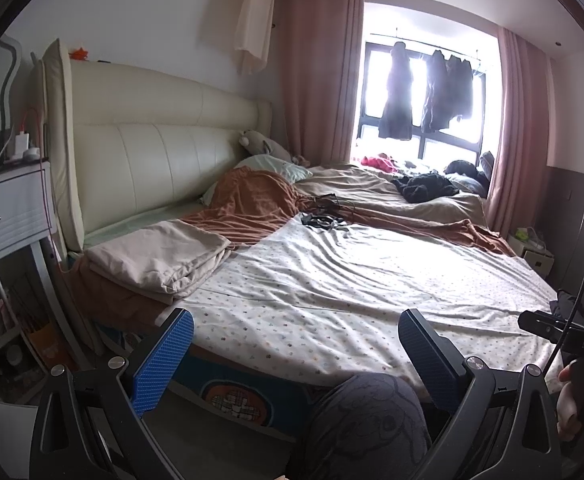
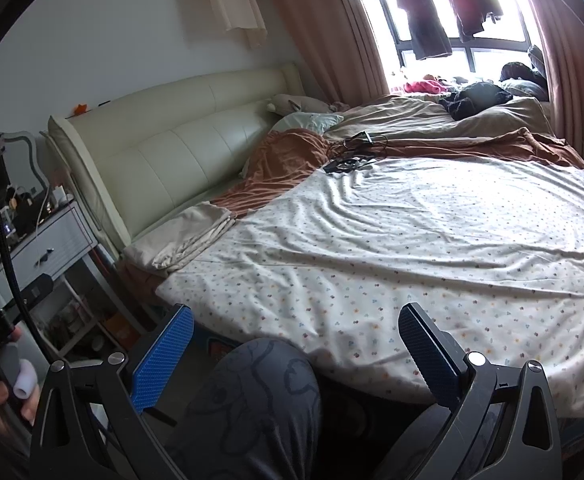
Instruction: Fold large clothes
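**Dotted sheet spread flat, both grippers empty**

Dotted white sheet lay spread across the bed ahead of both grippers, wrinkled in long diagonal creases, its near edge draped over the mattress just beyond the fingertips. Left gripper was held wide apart, blue pads facing each other, nothing between them; it hung off the near edge of the bed, not touching the cloth. Right gripper stood equally wide and also empty, just short of the sheet's near hem. A knee in grey patterned trousers sat below and between the left gripper's fingers.

Ahead and to the left of the left gripper, a folded beige cloth rested on the bed touching the sheet's left edge. Beyond it, a rust-brown blanket ran crumpled along the far side of the sheet. Dark cables lay at the sheet's far edge. Cream padded headboard stood far left. Dark garments hung in the window well ahead. A hand gripping the other handle showed at far right of the left wrist view.
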### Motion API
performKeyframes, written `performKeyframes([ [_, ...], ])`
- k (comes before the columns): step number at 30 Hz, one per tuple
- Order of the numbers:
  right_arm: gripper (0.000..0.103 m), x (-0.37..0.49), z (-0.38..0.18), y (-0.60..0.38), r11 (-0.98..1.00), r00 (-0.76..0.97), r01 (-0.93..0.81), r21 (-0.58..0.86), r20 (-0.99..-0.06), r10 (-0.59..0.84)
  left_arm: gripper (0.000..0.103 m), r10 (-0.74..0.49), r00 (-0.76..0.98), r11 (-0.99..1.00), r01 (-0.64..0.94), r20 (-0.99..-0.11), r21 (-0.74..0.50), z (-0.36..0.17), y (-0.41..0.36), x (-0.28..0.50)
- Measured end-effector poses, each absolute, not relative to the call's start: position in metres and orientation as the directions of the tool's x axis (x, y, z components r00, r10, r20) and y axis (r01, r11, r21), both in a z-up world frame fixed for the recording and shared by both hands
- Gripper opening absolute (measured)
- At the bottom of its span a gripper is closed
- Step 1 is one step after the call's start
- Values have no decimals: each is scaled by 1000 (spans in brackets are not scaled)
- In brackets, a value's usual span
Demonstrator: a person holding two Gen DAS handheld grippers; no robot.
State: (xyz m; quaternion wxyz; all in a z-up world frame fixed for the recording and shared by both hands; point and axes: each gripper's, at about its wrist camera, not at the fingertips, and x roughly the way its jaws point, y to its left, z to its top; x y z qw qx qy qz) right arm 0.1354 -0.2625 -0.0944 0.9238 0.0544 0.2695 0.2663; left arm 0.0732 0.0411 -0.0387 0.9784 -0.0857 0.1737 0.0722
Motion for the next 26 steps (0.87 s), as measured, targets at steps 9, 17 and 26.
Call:
performKeyframes([
  [9, 103, 137, -96, -262, 852, 709, -461, 250, -474, 523, 103, 102, 932, 978, -158, -348, -138, -37, 38, 72],
  [17, 103, 138, -101, -261, 852, 703, -458, 256, -482, 523, 103, 101, 936, 978, -155, -336, -138, -37, 38, 70],
  [26, 103, 137, -102, -262, 856, 704, -445, 263, -489, 516, 103, 100, 937, 979, -153, -335, -136, -37, 39, 70],
])
